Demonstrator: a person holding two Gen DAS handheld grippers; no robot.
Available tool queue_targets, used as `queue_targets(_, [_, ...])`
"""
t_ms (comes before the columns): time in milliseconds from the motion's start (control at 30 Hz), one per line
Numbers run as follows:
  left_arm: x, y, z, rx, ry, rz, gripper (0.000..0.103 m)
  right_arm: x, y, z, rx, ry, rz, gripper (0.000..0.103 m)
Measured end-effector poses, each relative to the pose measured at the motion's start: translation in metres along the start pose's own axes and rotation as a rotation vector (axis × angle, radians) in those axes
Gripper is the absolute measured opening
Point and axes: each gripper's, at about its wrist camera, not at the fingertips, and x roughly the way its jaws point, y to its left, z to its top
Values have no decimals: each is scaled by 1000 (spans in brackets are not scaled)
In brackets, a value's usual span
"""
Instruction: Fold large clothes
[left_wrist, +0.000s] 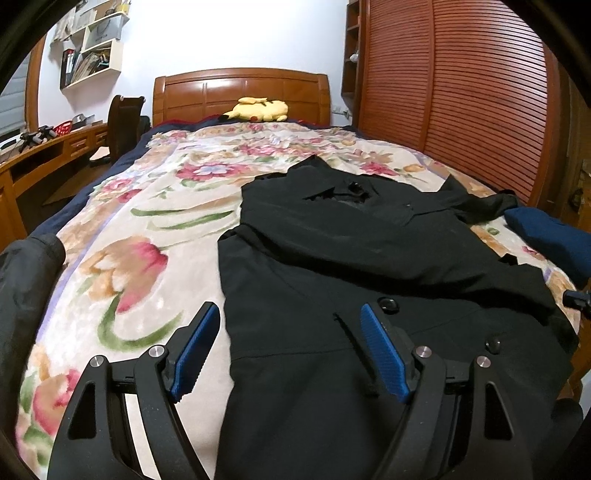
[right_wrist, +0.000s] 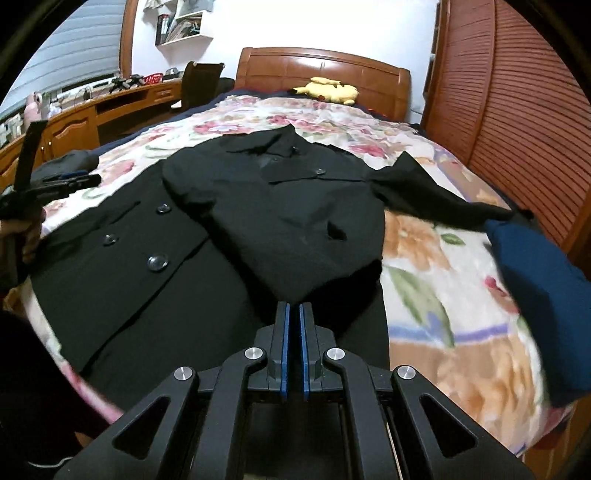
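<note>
Basically my black coat (right_wrist: 221, 236) lies flat, buttons up, on the floral bed (left_wrist: 122, 266) with one sleeve folded across its chest for squaring, left hand-held gripper (left_wrist: 290, 319) spread wide over its edge, right hand-held gripper (right_wrist: 294, 308) pinched empty above the hem.

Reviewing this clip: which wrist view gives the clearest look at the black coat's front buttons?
The right wrist view. There three buttons on the black coat sit in open sight, running diagonally down its front panel. The left wrist view shows only two of them, low in the frame, close beside the right finger of the open left gripper.
</note>
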Motion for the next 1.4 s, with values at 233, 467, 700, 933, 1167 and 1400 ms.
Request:
queue_targets(233, [-6, -11, 4, 19, -47, -28, 84, -4, 6, 36, -11, -59, -16, 39])
queue_targets(467, [-9, -21, 7, 52, -65, -32, 89, 54, 9, 49, -6, 28, -14, 43])
queue_targets(700, [-4, -27, 9, 59, -51, -51, 89, 97, 3, 45, 61, 151, 53, 43])
queue_targets(933, [-3, -41, 13, 61, -63, -55, 89, 85, 10, 53, 26, 120, 35, 43])
queue_targets(1167, [8, -63, 17, 80, -55, -63, 89, 82, 15, 64, 3, 67, 49, 43])
queue_targets(1400, [12, -81, 19, 87, -43, -89, 89, 91, -16, 74, 14, 58, 13, 43])
